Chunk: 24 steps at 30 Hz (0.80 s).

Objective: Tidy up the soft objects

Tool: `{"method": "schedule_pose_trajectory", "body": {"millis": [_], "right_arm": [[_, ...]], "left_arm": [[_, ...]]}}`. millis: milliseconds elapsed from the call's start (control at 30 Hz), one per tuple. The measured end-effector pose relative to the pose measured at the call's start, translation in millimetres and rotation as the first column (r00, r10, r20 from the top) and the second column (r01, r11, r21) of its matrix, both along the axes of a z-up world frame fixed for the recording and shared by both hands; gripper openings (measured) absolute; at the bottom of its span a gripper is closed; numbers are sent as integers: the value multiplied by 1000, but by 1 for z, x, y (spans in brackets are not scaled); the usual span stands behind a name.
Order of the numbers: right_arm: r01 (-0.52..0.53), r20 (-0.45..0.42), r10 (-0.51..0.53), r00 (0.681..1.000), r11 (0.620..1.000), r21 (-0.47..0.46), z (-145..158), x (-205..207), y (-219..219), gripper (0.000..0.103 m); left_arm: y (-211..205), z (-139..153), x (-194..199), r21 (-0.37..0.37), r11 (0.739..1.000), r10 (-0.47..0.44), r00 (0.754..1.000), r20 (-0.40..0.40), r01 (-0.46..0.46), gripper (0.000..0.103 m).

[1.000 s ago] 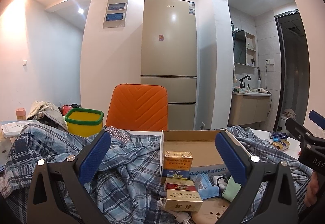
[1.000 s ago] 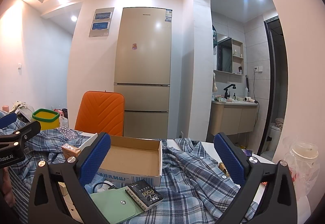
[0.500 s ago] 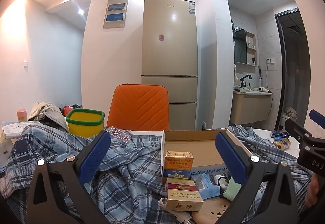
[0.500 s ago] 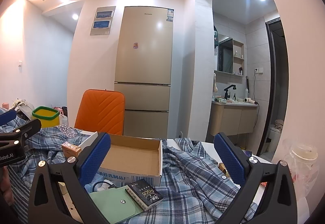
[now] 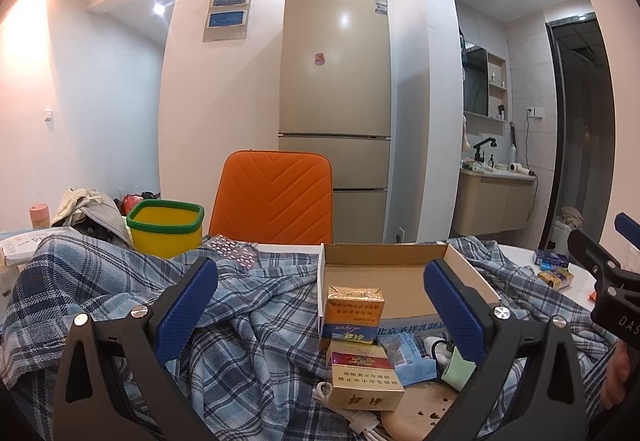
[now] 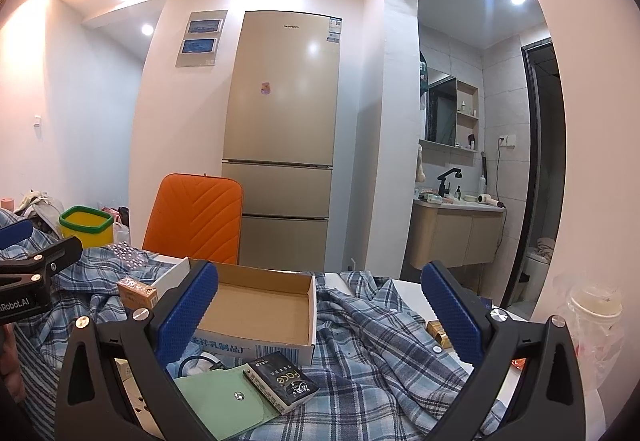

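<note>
My left jaws (image 5: 320, 305): spread wide, holding nothing, poised above the crumpled blue plaid cotton shirt (image 5: 120, 289).
My right jaws (image 6: 320, 305): equally wide and empty, over the same shirt's buttoned half (image 6: 380, 341).
Nearest clutter: a gold-and-red cigarette pack (image 5: 362, 381) and an orange-and-gold one (image 5: 352, 315) lie rigid and glossy on the cloth; a mint-green snap pouch (image 6: 224, 407), soft-looking, sits under a black card packet (image 6: 280, 387).
Middle ground: an open, shallow brown cardboard box (image 6: 256, 307), empty inside, rests on the shirt's folds.
Step in hand, as I judge it: gathering the shirt. Best done by clearing the hard packs first, then pinching a thick fold with each jaws, well apart, so the limp fabric lifts evenly and drags nothing off the worktop.
Beyond: an orange quilted chair back (image 5: 276, 201), a yellow bin with green rim (image 5: 166, 227), a tall champagne-coloured fridge (image 5: 336, 81).
</note>
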State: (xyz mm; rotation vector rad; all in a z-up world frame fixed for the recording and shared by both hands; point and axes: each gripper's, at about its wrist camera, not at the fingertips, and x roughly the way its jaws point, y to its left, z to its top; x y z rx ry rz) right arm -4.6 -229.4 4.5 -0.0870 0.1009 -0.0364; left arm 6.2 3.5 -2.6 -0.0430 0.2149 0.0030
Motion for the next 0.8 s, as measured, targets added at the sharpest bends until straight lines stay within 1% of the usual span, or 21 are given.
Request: {"method": "schedule_pose_trajectory", "body": {"millis": [100, 300, 533, 633, 733, 800], "right_arm": [[25, -49, -24, 998, 1000, 2, 2, 8, -2, 103], [-5, -84, 6, 996, 1000, 19, 9, 6, -6, 103], [-46, -120, 52, 991, 997, 56, 29, 6, -6, 103], [-40, -124, 44, 991, 998, 39, 35, 5, -4, 103], [-53, -152, 60, 987, 997, 50, 37, 7, -1, 103], [-72, -168, 82, 982, 995, 65, 36, 7, 0, 103]], "left_arm": [[-1, 0, 2, 20, 1000, 8, 1000, -10, -7, 103], [-2, 5, 9, 32, 999, 11, 997, -71, -8, 103], [-13, 12, 13, 67, 997, -32, 986, -161, 43, 103], [-15, 12, 16, 59, 997, -45, 975, -218, 59, 103], [-14, 11, 17, 35, 997, -61, 963, -262, 73, 102], [-11, 9, 17, 7, 996, -84, 953, -291, 90, 99]]}}
